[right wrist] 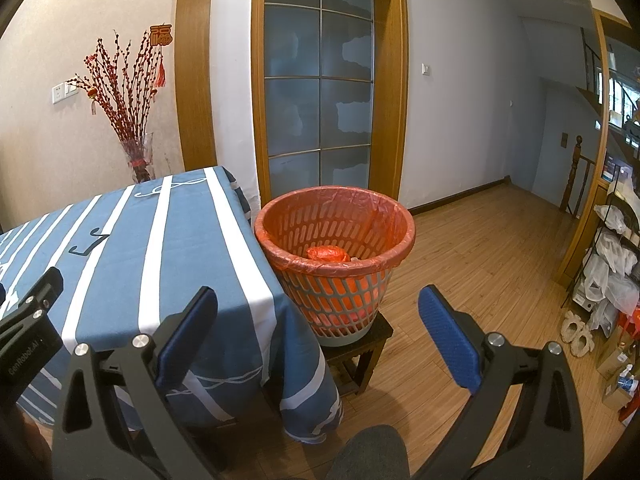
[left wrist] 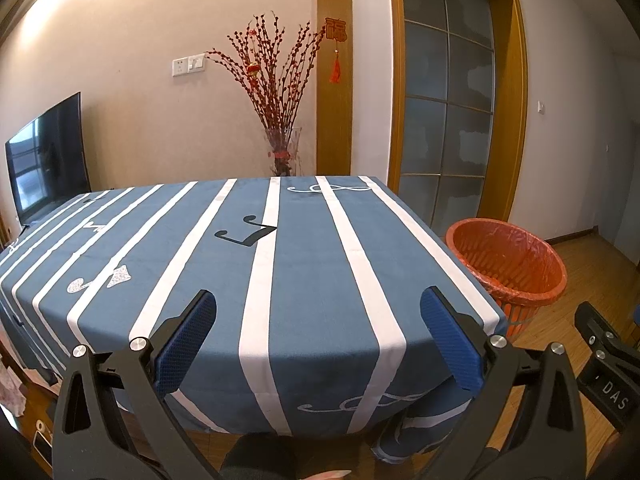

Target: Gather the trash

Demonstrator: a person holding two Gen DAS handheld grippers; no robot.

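Since both claws stand nearest the cameras, the lines run outward from them, with places given against the basket.

Left gripper: left black two-finger gripper with blue pads (left wrist: 318, 334) spread wide, holding nothing, over the near edge of the table, to the left of the basket.

Right gripper: right black two-finger gripper with blue pads (right wrist: 318, 332) also gaping wide and empty, just short of the basket.

Table: blue cloth-covered table with white stripes and music-note shapes (left wrist: 304, 280), its right edge just beside the basket; I see no loose trash on it.

Basket: one slotted plastic waste basket lined with a thin orange-red bag (right wrist: 336, 256), standing on one small dark wooden stool (right wrist: 360, 344).

Trash: one crumpled orange-red wad (right wrist: 328, 254) low inside the basket; whether more lies under it is hidden.

Handling: probably light, soft and crushable; the liner looks thin, slippery and easy to tear, best pinched at the rolled rim.

Count: two grippers, one basket, one stool, one wad.

Far: one glass vase of red twigs (left wrist: 282, 152) behind the table, left of the basket.
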